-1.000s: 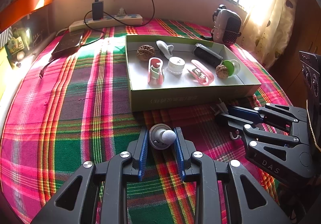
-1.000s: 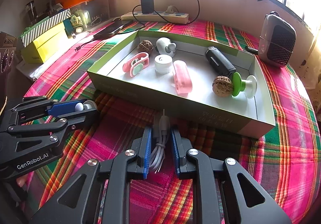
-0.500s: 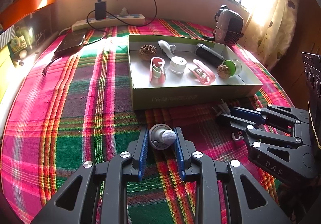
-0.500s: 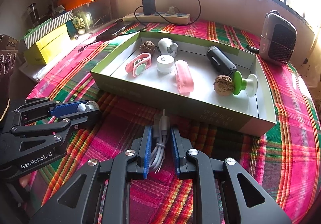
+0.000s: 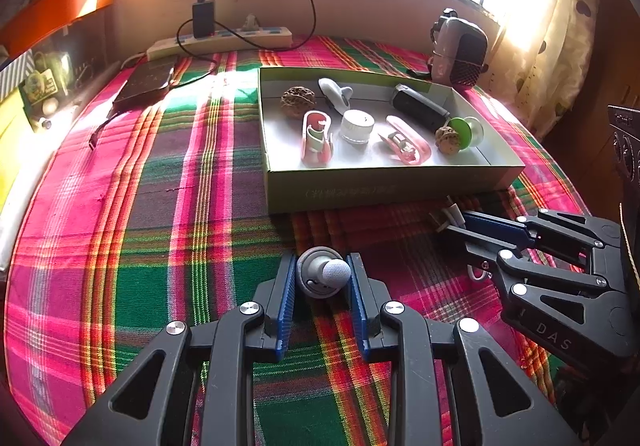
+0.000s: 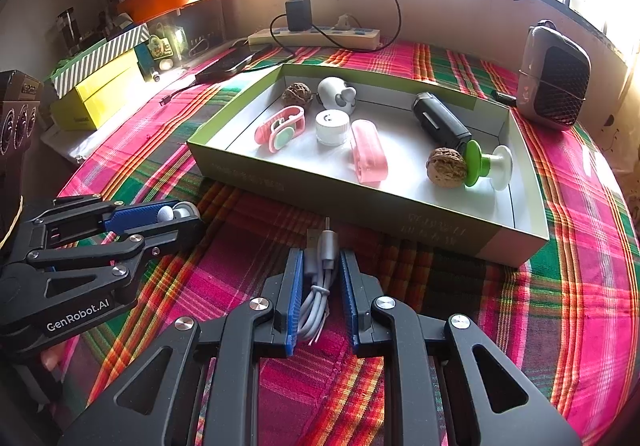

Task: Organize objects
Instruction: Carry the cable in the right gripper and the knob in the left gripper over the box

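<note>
Objects bound for the shallow green-sided box (image 6: 248, 174) are sitting in both grippers, just short of its near wall on the plaid-covered counter (image 5: 140, 226). The left gripper (image 5: 322, 278) is pinching a small grey earbud-like piece (image 5: 322, 276) with a rounded, mesh-textured white tip, its blue ribbed fingers (image 5: 286, 286) narrowed onto the smooth plastic shell. The right gripper (image 6: 320, 278) is clamping a bundled white cable (image 6: 318, 286), its fingers drawn almost fully together on the soft, looped cord, with metal plugs poking out ahead. Both appear to be poised in the carry step, with placing not yet done. Inside the box, rough walnuts (image 6: 446, 168), a pink silicone case (image 6: 368, 152), a white ribbed cap (image 6: 331, 126), a matte black cylinder (image 6: 440, 120) and a green-and-white spool (image 6: 488, 164) are already lying apart on the glossy white floor. The next move likely calls for lifting each item over the near cardboard wall and setting it in a bare patch, the front-left corner looking freest; the limp cable may sag and catch the rim.
</note>
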